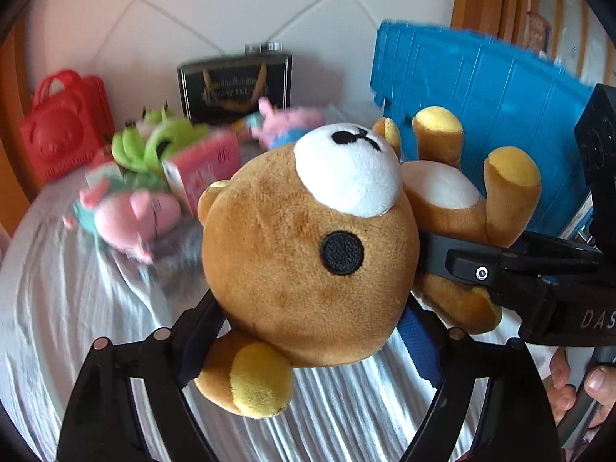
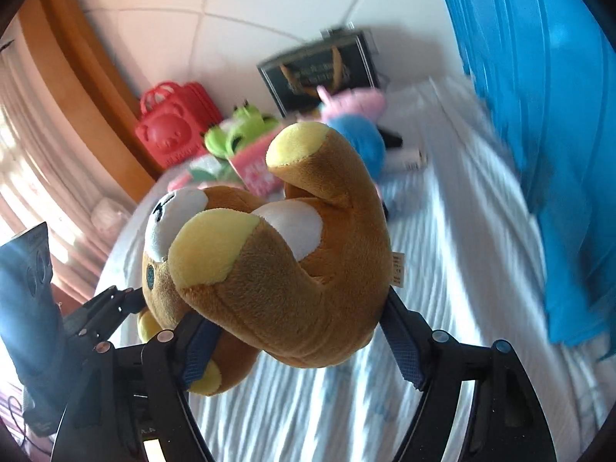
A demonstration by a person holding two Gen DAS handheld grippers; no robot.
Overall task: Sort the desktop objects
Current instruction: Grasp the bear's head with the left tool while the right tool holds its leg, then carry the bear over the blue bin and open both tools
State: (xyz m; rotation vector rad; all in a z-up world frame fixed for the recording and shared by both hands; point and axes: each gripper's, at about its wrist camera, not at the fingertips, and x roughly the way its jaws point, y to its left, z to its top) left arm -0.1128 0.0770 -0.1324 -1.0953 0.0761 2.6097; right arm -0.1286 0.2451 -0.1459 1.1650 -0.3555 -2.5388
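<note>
The left gripper (image 1: pixel 308 331) is clamped on the head of the brown plush bear (image 1: pixel 308 254), its jaws wide around that round mass, so the toy's face fills the space just ahead of the fingers. To the right, the right gripper (image 2: pixel 296 331) is clamped on the bear's lower body, legs sticking up and away from it. The bear hangs between the two claws, clear of the white cloth (image 1: pixel 77 308).

Judged from this, the step is a two-handed carry toward the blue bin (image 1: pixel 481 115), which stands beyond the right claw. Done well, both hands travel together at equal height so the soft body neither stretches nor sags. The toy pile (image 1: pixel 146 177) lies ahead and left of the left claw; steer away from it.
</note>
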